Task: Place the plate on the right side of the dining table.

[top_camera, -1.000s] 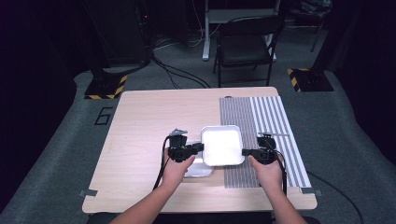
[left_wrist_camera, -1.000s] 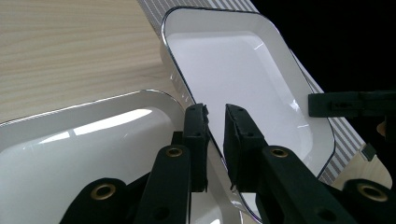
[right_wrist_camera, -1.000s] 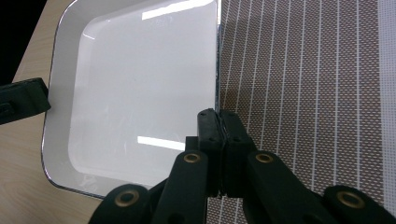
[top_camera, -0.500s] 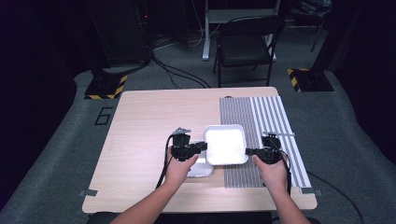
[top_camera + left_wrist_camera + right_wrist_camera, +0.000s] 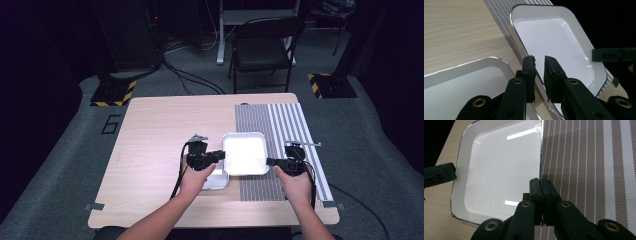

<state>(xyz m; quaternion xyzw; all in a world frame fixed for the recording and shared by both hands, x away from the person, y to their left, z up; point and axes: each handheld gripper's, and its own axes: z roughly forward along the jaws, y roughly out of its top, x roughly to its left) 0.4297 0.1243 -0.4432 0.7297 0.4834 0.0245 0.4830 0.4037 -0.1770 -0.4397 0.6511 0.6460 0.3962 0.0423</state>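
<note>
- The table point(image 5: 155, 150) stands in front of me, with a striped mat point(image 5: 280, 125) lying on its right part.
- A square dish point(image 5: 245, 153) sits near the table's middle, straddling the mat's left edge.
- A second dish point(image 5: 216, 181) lies on the bare table, nearer to me and left of the first one, its corner tucked beneath that dish's edge.
- My left gripper point(image 5: 218, 155) is at the first dish's left rim, above the second dish.
- My right gripper point(image 5: 270, 161) is at the first dish's right rim, over the mat.
- A chair point(image 5: 262, 47) stands on the floor behind the table.
</note>
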